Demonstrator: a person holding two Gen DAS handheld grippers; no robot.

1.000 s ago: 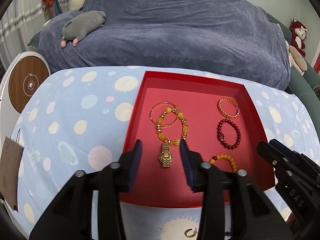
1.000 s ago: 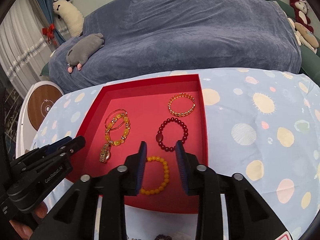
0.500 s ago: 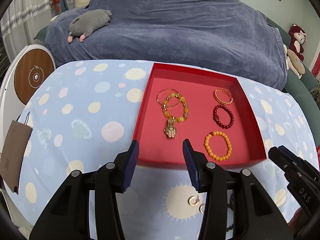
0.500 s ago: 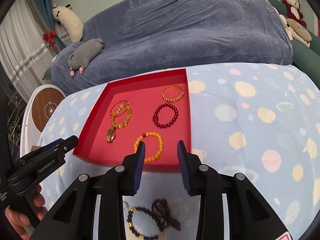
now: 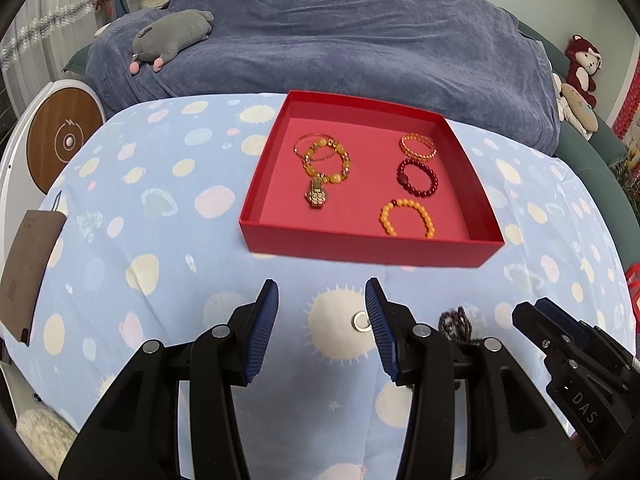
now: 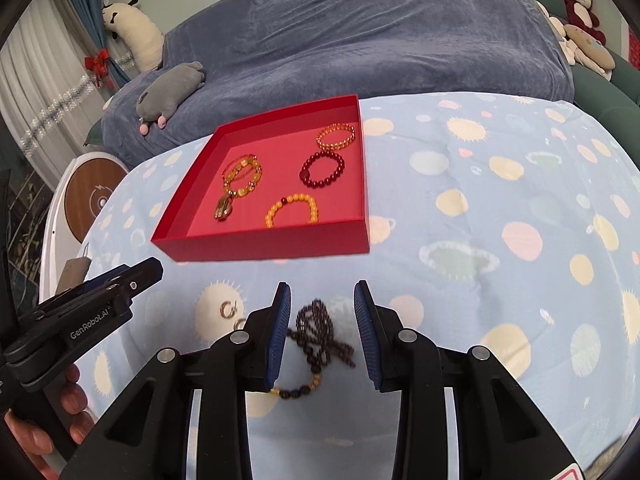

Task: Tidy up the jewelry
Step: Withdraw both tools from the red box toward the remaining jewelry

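A red tray [image 5: 360,246] [image 6: 260,246] on the blue patterned cloth holds a gold watch [image 5: 316,196], yellow bead bracelets [image 5: 406,218] and a dark red bracelet [image 5: 418,178]. On the cloth in front of the tray lie a small ring [image 5: 362,322], two rings [image 6: 230,310] and a dark bead necklace [image 6: 320,334] [image 5: 456,322]. My left gripper [image 5: 322,320] is open and empty, near the ring. My right gripper [image 6: 322,328] is open, its jaws on either side of the dark necklace.
A sofa under a blue-grey cover [image 5: 340,40] with a grey plush toy [image 5: 172,38] stands behind the table. A round white and wood device [image 5: 64,140] is at the left. A brown tag [image 5: 28,268] lies at the cloth's left edge.
Both grippers have pulled back from over the tray toward the near side of the table. The loose rings and the dark necklace have come into view between the fingers.
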